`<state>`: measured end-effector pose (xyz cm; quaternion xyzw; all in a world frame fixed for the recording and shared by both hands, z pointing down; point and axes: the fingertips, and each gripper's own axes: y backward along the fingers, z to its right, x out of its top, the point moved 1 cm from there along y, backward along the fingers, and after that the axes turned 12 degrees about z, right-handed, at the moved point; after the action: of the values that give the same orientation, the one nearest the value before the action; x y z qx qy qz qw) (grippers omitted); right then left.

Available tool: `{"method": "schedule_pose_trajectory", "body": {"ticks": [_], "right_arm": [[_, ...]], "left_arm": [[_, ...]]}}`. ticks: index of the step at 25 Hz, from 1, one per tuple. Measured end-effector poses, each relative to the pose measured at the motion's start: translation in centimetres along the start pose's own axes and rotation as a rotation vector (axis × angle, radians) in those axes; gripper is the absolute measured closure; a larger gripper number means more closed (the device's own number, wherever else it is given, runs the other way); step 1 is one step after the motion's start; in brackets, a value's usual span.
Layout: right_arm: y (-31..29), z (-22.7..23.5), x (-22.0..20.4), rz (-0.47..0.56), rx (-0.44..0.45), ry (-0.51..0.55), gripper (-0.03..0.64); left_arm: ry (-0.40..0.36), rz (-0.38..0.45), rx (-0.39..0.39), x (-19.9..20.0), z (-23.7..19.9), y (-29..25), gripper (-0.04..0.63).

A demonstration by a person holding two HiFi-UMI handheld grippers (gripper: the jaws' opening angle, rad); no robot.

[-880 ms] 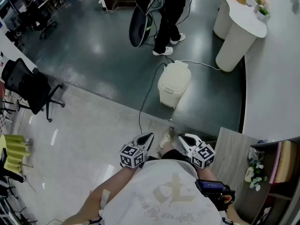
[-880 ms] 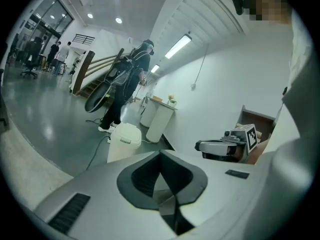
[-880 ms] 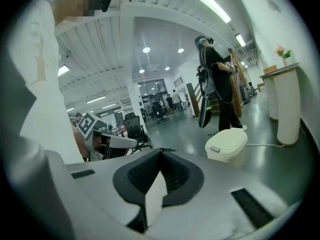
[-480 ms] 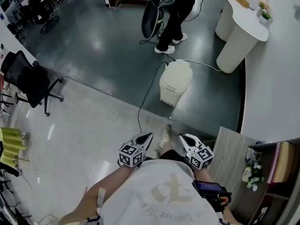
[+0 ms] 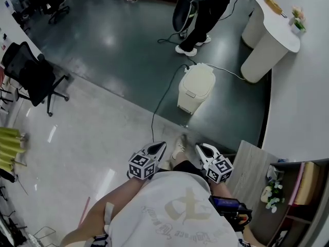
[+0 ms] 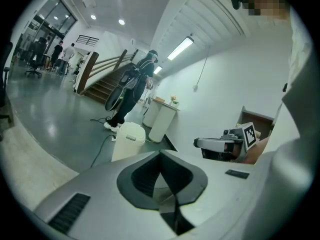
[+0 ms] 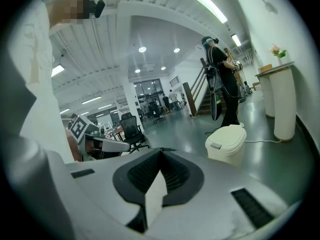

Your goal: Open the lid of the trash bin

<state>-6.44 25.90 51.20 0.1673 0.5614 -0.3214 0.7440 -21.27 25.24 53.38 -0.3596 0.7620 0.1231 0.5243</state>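
One trash bin well ahead of left claw, right claw.

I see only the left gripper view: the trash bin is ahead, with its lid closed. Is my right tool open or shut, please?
Observer: The right tool is shut, with nothing between its jaws.
Operator: What stands on my far left?
Observer: A black office chair, well apart from the trash bin.
Operator: And close on my right?
Observer: Small white flowers sit beside a wooden top.
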Motion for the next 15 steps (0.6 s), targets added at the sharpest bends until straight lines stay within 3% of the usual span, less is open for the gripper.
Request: {"method": "schedule_pose_trajectory", "body": {"ticks": [15], "right_arm": [[-2.9,0.3,-0.5,-0.03,0.027,-0.02,0.611]], "left_arm": [[0.014,-0.002,0.052,0.7,-2.8,0.4,0.581]]}}
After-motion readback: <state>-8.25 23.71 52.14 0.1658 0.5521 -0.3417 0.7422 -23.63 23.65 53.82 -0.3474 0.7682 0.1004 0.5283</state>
